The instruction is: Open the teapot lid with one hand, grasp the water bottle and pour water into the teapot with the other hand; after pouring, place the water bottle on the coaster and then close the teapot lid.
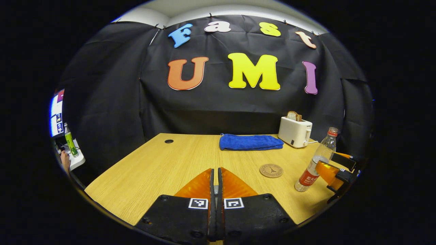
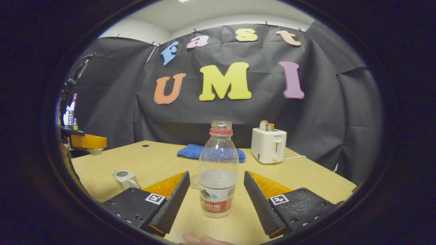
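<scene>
A clear water bottle (image 2: 218, 173) with a red neck ring and no cap stands upright on the table, partly filled. My right gripper (image 2: 216, 174) is open, one finger on each side of the bottle, not touching it. In the left gripper view the bottle (image 1: 315, 163) stands at the right with the right gripper (image 1: 323, 170) beside it. The small white teapot (image 2: 125, 178) sits at the left with its top open. My left gripper (image 1: 216, 177) is shut; in the right gripper view it (image 2: 89, 142) hangs raised above the table's left side with the white teapot lid (image 2: 96, 151) under its fingers. A round brown coaster (image 1: 271, 170) lies left of the bottle.
A folded blue towel (image 1: 250, 142) lies at the back of the wooden table (image 1: 163, 170), and a white toaster (image 1: 295, 131) holding bread stands to its right. A green bottle (image 1: 71, 141) and a screen are off the table at far left. A fingertip (image 2: 201, 240) shows at the bottom edge.
</scene>
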{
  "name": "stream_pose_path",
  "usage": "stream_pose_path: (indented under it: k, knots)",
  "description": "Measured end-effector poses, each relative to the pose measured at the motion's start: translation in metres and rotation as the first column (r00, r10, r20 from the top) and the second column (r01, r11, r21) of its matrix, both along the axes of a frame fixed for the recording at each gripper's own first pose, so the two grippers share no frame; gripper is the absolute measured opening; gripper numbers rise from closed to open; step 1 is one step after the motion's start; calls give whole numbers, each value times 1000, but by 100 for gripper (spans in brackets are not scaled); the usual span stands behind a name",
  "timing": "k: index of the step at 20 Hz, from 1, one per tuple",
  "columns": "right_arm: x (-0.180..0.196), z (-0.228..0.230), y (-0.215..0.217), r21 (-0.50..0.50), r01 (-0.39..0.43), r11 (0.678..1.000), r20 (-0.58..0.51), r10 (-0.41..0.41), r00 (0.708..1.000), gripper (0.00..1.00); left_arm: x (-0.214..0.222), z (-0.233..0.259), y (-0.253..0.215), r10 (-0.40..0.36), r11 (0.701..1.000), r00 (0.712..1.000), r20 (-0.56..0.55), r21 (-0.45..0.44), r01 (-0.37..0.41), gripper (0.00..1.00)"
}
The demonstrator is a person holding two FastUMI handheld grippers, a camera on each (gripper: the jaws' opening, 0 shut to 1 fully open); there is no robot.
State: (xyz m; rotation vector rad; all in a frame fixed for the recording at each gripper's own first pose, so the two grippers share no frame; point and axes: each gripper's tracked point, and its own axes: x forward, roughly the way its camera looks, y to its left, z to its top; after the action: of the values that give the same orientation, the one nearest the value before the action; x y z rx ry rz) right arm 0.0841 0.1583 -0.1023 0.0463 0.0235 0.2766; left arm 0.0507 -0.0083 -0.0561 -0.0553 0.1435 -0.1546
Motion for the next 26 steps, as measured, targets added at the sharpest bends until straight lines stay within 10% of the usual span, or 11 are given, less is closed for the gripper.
stream_pose_path:
  k: [16,26]
  knots:
    - [29,-5,-2,-41,113,993,-58,-116,992,75,-15,19,39,-15,1000,1000,20,-6,16,3]
    - [2,28,46,-375,173,911,57,-164,985,74,-29,41,68,4,1000,997,72,-29,-2,3]
